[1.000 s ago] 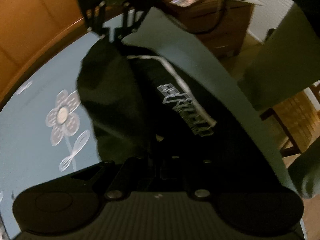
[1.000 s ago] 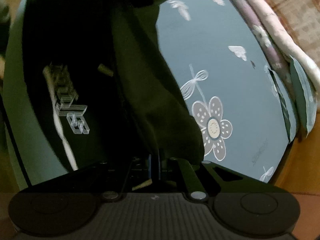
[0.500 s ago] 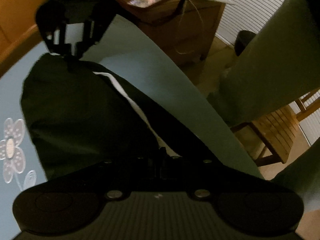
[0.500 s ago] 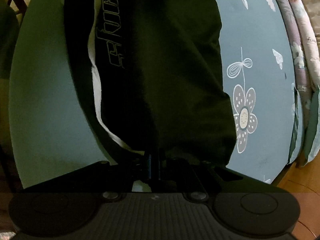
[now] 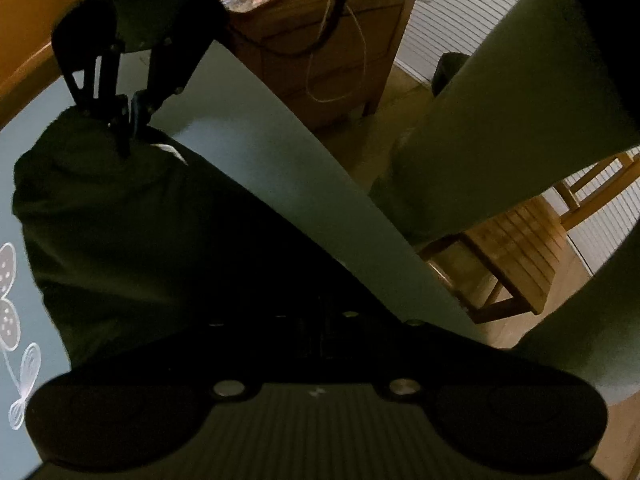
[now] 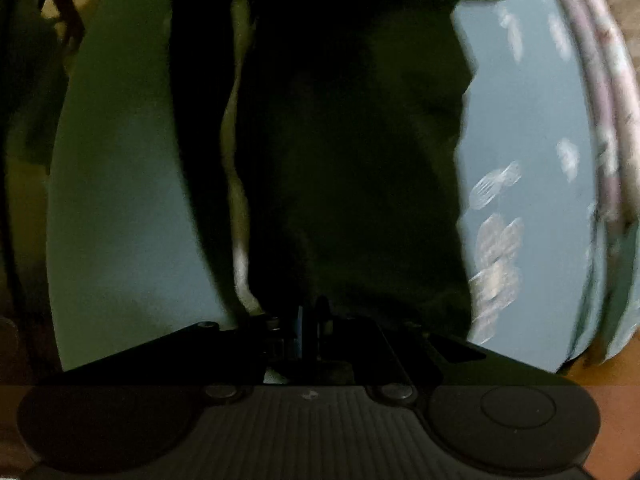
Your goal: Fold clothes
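Two grippers are clamped on one dark garment [image 5: 132, 240] that lies spread on a pale blue sheet [image 5: 256, 152]. In the left wrist view the left gripper [image 5: 320, 332] points steeply down with its jaws closed tight on the near edge of the cloth; the fingers are lost in shadow against the black fabric. From those jaws the garment runs forward and to the left, flat on the sheet, to its far corner, where the right gripper [image 5: 126, 128] pinches the cloth, jaws pressed together. A short piece of white trim [image 5: 172, 151] shows just right of that far grip. No lettering on the garment can be read in either view. Left of the cloth, white flower drawings [image 5: 10, 320] are printed on the sheet. Beyond the sheet's edge, right of the left jaws, stand a person's legs in light trousers [image 5: 500, 120] and a wooden chair [image 5: 516, 256]; farther off is a wooden drawer unit [image 5: 320, 48] with papers and a cord on top, its drawers closed.

In the blurred right wrist view the same gripper [image 6: 310, 320] holds the near hem, jaws shut on it, and the garment stretches straight ahead. A pale stripe [image 6: 234, 152] runs along it left of the jaws. To the right, the flower print is smeared, and folded floral bedding [image 6: 600, 92] lies at the sheet's far right edge.
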